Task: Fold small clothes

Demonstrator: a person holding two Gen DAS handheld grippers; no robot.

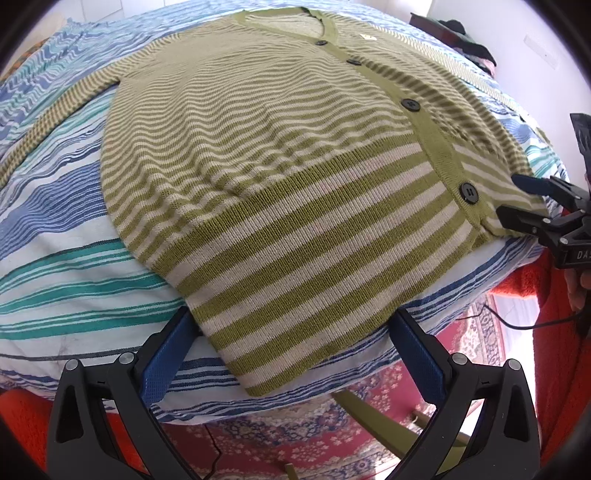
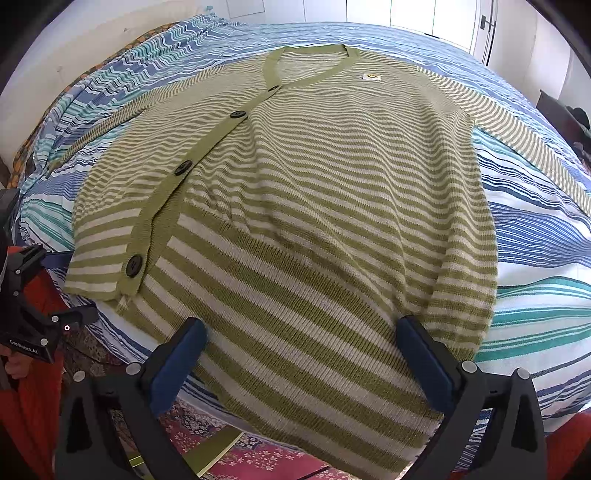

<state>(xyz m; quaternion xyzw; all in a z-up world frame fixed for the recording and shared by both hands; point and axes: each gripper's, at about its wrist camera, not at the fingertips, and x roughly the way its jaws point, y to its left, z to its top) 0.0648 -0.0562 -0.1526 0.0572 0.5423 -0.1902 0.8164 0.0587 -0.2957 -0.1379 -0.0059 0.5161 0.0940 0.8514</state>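
A green-and-cream striped cardigan (image 1: 280, 206) lies flat and buttoned, front up, on a blue-and-teal striped bedsheet (image 1: 66, 266); both sleeves are spread out to the sides. My left gripper (image 1: 293, 326) is open, with its blue-padded fingers (image 1: 166, 354) straddling the near hem corner. At the right edge, my right gripper (image 1: 513, 201) is open around the hem by the lowest button (image 1: 468, 192). In the right wrist view the cardigan (image 2: 317, 206) fills the frame. There my right gripper (image 2: 303, 328) stands open over the hem, and my left gripper (image 2: 75, 286) is open at the hem's left corner.
The bed's edge runs just under both grippers. Below it lie a red patterned rug (image 1: 369, 435) and a green wooden frame (image 1: 373, 413). Orange-red fabric (image 1: 565, 332) hangs at the right beside a hand (image 1: 578, 295). Dark items (image 1: 458, 33) sit at the far right of the bed.
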